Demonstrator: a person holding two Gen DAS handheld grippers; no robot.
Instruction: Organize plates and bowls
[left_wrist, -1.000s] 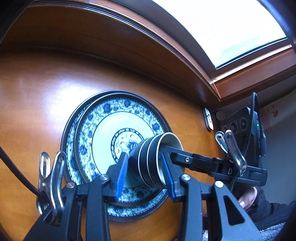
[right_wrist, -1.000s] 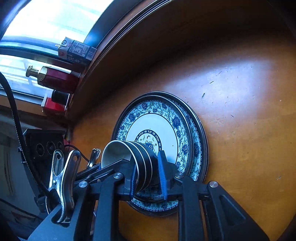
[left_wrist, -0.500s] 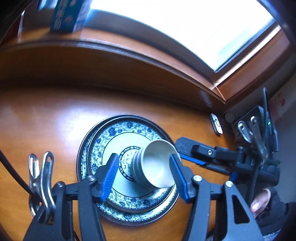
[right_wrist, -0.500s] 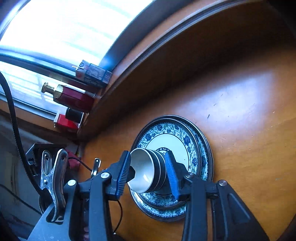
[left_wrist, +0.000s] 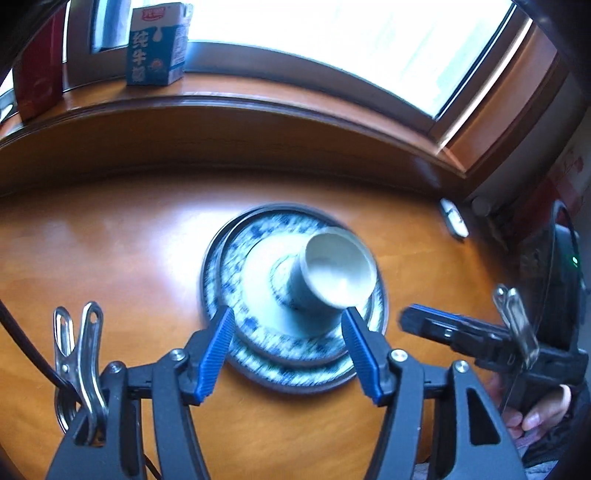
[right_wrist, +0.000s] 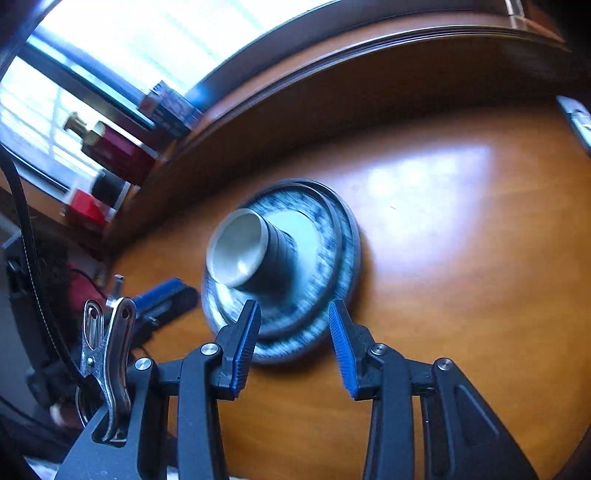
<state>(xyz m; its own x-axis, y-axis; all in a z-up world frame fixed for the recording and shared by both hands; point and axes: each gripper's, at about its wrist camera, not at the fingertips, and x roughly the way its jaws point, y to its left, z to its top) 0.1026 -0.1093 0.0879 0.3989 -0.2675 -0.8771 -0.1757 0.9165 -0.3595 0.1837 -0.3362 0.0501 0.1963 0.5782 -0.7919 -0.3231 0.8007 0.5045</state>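
stack of small bowls (left_wrist: 334, 273) sits upright on the middle of the blue-and-white plate (left_wrist: 236, 258), white inside showing, dark banded sides seen from the right wrist view (right_wrist: 258, 254). that plate (right_wrist: 328, 251) rests inside a bigger dark-rimmed plate (left_wrist: 295, 382), and the pair lies flat on the orange wooden bench (left_wrist: 110, 266), roughly at its middle. everything here is smeared with motion blur, so the plate's pattern can't be read.

left claw (left_wrist: 288, 350) hangs above the near edge of the plates, blue pads spread apart, nothing between them, clear of the bowls. right claw (right_wrist: 293, 343) the same story: pads apart, empty, hovering over the plates' near rim, no contact with the stack. from the left wrist view the right claw (left_wrist: 417, 321) pokes in from the right, a hand (left_wrist: 535, 410) gripping its handle.

out at the back, a raised wooden sill (left_wrist: 258, 107) under a bright window, with a blue-and-white carton (left_wrist: 157, 46) standing on it and a red box (left_wrist: 37, 81) beside. a small white object (left_wrist: 454, 221) lies at the bench's far right.
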